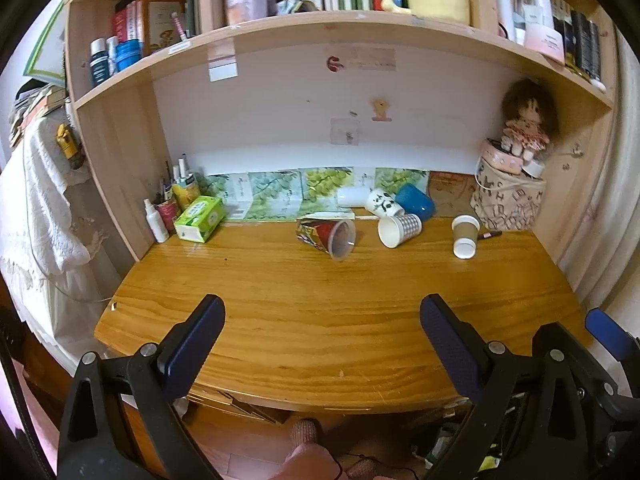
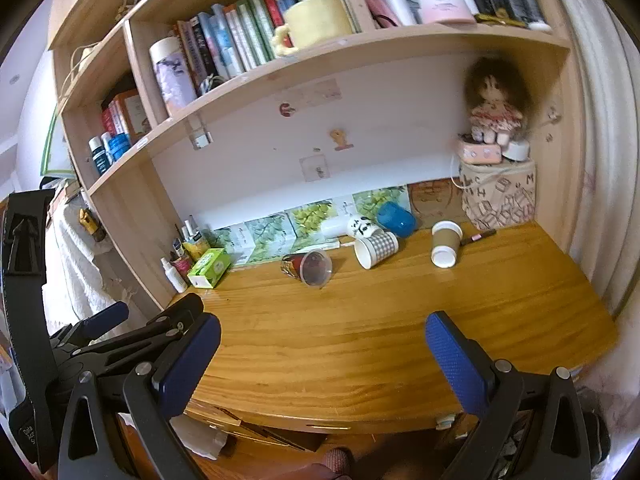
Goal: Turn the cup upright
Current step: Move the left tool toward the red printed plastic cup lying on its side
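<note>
Both your tongs released and holding nothing, left tongs [image 1: 322,340] and right tongs [image 2: 324,356] hovering over the worktop's [image 1: 320,320] front edge, several cups on their sides along its back edge, red patterned cup [image 1: 326,236] mid-back, checked cup [image 1: 400,229] beside it, brown paper cup [image 1: 465,236] toward the back right corner.

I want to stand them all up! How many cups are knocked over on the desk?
6, maybe more hidden: red cup, checkered cup, brown cup, and behind them a white cup, face cup, blue cup.
</note>
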A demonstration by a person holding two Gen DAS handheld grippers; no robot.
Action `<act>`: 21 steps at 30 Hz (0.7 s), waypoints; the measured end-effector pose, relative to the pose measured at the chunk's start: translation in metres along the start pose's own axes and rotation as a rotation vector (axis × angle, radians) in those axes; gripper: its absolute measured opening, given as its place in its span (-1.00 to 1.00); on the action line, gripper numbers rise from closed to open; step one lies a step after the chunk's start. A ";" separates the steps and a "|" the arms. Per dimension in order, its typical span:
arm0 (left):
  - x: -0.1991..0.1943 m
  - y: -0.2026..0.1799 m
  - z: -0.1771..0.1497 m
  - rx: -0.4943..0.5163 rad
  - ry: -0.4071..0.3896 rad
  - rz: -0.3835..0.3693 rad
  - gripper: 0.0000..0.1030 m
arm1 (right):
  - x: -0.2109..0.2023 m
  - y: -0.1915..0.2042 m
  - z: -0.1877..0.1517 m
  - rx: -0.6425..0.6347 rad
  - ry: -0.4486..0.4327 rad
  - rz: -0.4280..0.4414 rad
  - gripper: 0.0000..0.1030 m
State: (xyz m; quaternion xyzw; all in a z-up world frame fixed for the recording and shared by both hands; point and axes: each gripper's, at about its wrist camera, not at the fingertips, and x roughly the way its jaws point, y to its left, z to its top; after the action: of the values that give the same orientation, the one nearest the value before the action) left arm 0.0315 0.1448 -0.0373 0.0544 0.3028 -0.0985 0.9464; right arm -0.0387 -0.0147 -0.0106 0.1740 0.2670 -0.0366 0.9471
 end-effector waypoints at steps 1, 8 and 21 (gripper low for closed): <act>0.000 -0.002 0.000 0.010 0.002 -0.003 0.91 | 0.000 -0.002 -0.001 0.009 0.000 -0.003 0.99; 0.010 -0.008 -0.002 0.038 0.051 -0.021 0.90 | 0.006 -0.013 -0.004 0.069 0.022 -0.017 0.99; 0.045 0.014 0.004 0.007 0.146 0.013 0.90 | 0.057 -0.012 0.001 0.106 0.151 0.019 0.99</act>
State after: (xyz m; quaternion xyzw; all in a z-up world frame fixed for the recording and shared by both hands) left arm 0.0727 0.1506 -0.0594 0.0666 0.3702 -0.0892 0.9223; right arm 0.0081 -0.0247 -0.0432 0.2287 0.3338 -0.0285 0.9140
